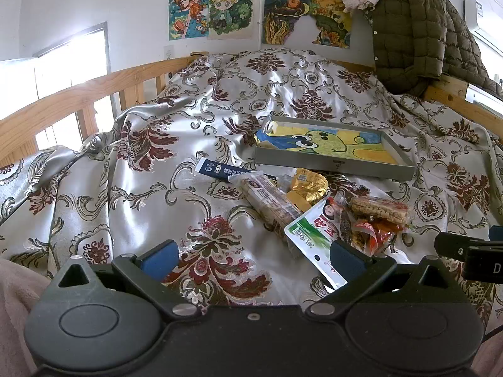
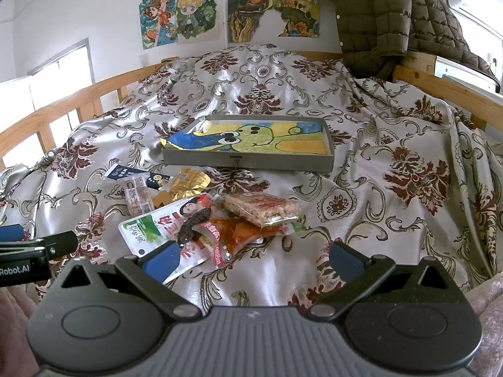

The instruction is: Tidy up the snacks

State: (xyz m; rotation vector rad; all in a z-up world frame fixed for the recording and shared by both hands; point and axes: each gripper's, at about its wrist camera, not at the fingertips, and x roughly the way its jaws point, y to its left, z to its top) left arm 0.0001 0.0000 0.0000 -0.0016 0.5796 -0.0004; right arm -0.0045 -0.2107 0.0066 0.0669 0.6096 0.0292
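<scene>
Grey tray [image 2: 248, 161], silver-and-maroon floral bedspread [image 2: 377, 144]

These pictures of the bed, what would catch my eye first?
Probably the heap of snack packets on the shiny flowered bedspread, just ahead of two open grippers, left and right. Behind the heap lies a shallow grey tray lined with a cartoon drawing, and bright children's pictures cover the wall.

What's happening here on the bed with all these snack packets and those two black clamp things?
A person holds two grippers over a heap of snack packets on the patterned bedspread. The left gripper and the right gripper are open and hold nothing. Beyond the heap lies a shallow grey tray lined with a cartoon drawing; no snacks are visible in it. Sorting apparently hasn't begun.
</scene>
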